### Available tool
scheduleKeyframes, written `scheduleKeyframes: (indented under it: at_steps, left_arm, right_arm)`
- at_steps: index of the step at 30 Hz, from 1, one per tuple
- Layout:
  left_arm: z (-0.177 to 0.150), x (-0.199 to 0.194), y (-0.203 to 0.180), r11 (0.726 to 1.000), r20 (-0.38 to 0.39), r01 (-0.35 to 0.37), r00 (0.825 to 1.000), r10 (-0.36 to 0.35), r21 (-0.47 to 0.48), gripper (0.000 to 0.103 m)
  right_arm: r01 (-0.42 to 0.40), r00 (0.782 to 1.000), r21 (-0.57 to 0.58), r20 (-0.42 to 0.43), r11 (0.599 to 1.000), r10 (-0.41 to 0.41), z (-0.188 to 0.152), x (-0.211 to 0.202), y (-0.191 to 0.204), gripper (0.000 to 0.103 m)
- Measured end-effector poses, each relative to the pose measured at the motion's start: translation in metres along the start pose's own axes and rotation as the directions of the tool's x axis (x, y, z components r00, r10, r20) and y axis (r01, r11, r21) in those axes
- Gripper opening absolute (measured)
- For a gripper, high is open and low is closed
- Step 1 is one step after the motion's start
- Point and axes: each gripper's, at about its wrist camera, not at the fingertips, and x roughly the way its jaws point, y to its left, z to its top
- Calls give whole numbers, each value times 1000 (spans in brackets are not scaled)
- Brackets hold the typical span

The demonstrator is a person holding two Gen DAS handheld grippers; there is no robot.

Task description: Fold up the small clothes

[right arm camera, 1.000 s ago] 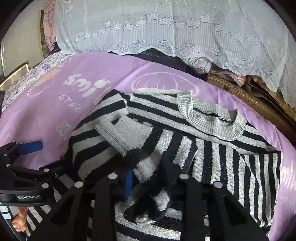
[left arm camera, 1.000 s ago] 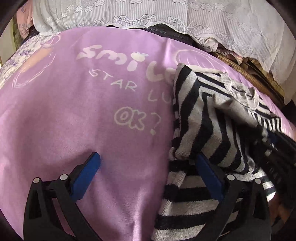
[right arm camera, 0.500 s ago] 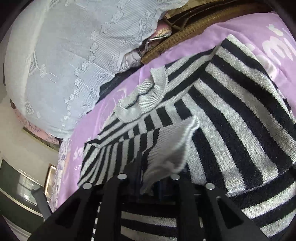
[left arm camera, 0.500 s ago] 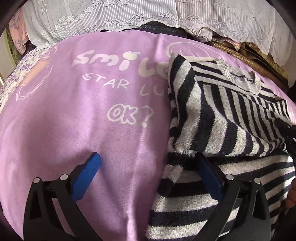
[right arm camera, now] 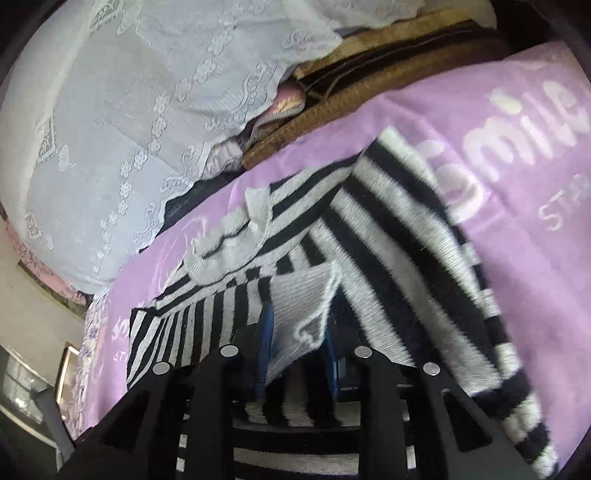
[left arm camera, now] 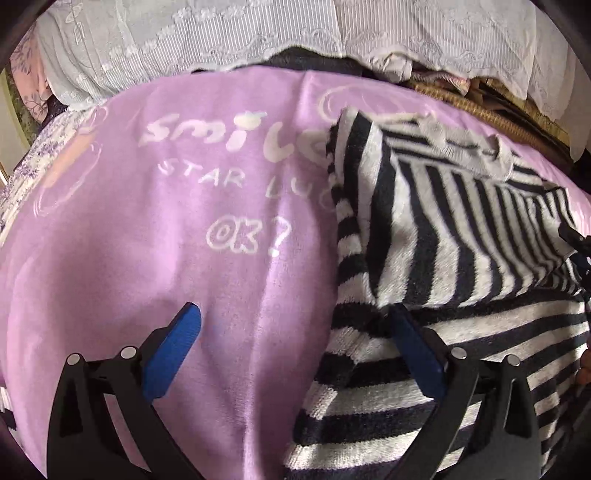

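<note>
- The striped sweater (left arm camera: pixel 461 266) lies on the lavender blanket (left arm camera: pixel 166 240) that covers the bed. Its grey ribbed collar (left arm camera: pixel 469 147) sits at the far end and its hem at the near end, so its long axis runs from 6 o'clock to 12 o'clock in the left wrist view.
- One side panel looks already folded in over the body, its edge running along the sweater's left border toward 12 o'clock.
- The grey ribbed cuff (right arm camera: pixel 303 306) of a sleeve sits between the fingers of the right gripper (right arm camera: pixel 297 350), which are drawn in close on it; it looks clamped. The sleeve is lifted off the body of the sweater.
- In the right wrist view, the collar (right arm camera: pixel 221 254) lies toward 11 o'clock of that cuff, and the body stripes stretch toward 1 o'clock and 4 o'clock.
- The right gripper is therefore the nearer one; I judge the coming move depends on carrying the cuff across the body so the sleeve lies along the long axis.
- The left gripper (left arm camera: pixel 291 332) is spread wide with nothing between its blue fingers (left arm camera: pixel 173 350). One finger is over bare blanket; the other is at the sweater's left edge, near the fold at 5 o'clock.
- Beyond the blanket at 12 o'clock hangs a white lace cover (left arm camera: pixel 221 33), with a woven basket edge (left arm camera: pixel 480 110) toward 2 o'clock.
</note>
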Motion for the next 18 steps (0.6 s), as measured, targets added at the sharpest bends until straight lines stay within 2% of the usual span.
scheduleKeyframes:
  at_steps: [2,3,5,7,9,11,12,13,14,16,18]
  left_arm:
    - [9,-13,-5,1000,47,11,999,-11,3,98]
    - [16,-19,-10,1000,69,23,997,-23,5,98]
    - [30,-21,-23,999,79,36,996,-38,26,98]
    - [47,-13,-39,998,80,19,996,-24,61,98]
    - [60,11,-50,998,50,-19,999,16,64,99]
    - [64,49,-50,999,-42,-42,998,44,33,99]
    - [62,72,-46,1000,-97,-10,995,11,6,99]
    - [61,75,-38,998,-66,37,997,-41,-55,99]
    - [62,74,-34,996,-68,50,996,-55,-71,99]
    - [63,72,-38,999,-68,32,997,-34,-39,99]
    - [58,60,-39,999,-56,17,998,-19,-35,98]
  right_arm:
    - [4,998,-27,62,1000,-2,8,-14,3,28]
    - [-15,998,-59,61,998,19,10,-16,11,28]
    - [-64,998,-130,14,989,67,15,-12,24,28]
    - [-79,997,-172,-35,982,74,18,5,39,28]
    - [-62,995,-168,-82,984,49,16,26,38,36]
    - [-13,989,-144,-147,989,-8,8,52,23,38]
    - [-40,990,-124,-142,991,22,5,58,15,35]
    - [-56,990,-101,-135,993,42,7,56,11,34]
    - [-63,989,-89,-138,994,50,8,54,10,33]
    - [-59,993,-99,-111,993,48,7,48,12,33]
    - [-58,996,-140,-78,989,47,2,31,20,37]
